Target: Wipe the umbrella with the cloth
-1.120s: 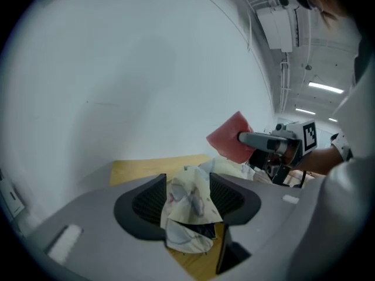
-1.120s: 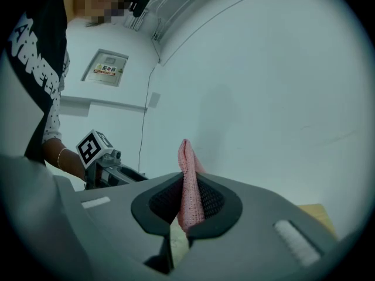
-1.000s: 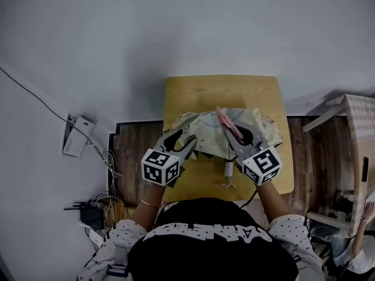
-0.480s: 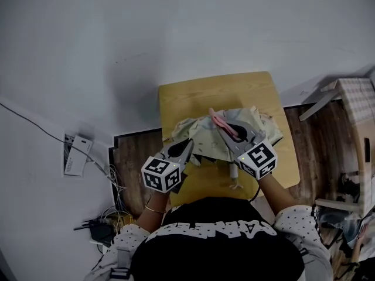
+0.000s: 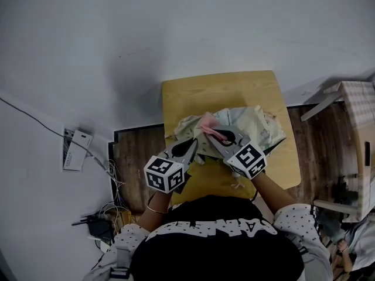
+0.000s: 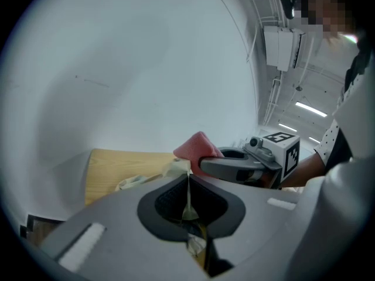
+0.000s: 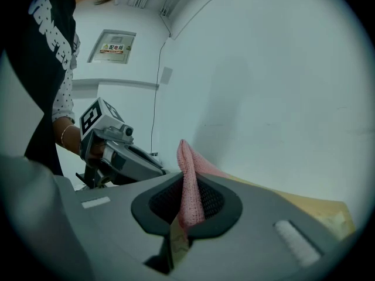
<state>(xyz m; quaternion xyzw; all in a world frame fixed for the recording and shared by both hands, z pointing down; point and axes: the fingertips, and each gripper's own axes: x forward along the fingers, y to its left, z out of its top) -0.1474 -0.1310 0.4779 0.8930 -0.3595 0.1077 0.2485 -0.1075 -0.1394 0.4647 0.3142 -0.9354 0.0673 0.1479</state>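
A folded umbrella [image 5: 253,125] of pale patterned fabric lies crumpled on the small yellow table [image 5: 220,95]. My left gripper [image 5: 190,149] is at the umbrella's left edge, shut on a thin fold of its fabric [image 6: 188,187]. My right gripper [image 5: 214,136] is shut on a pink cloth [image 5: 207,122] and holds it over the umbrella's left part, close to the left jaws. In the right gripper view the pink cloth [image 7: 189,189] stands pinched between the pads. The left gripper view shows the pink cloth [image 6: 196,146] just beyond the left gripper [image 6: 188,183], with the right gripper [image 6: 246,165] behind it. The umbrella's handle is hidden.
The table stands against a white wall, with dark wooden floor [image 5: 132,157] on both sides. A white box [image 5: 74,149] and cables with a router [image 5: 91,226] lie at the left. A light wooden piece of furniture [image 5: 354,113] stands at the right.
The left jaws have closed from wide open onto the umbrella's edge. The right gripper has moved left and down with the pink cloth, closer to the left gripper.
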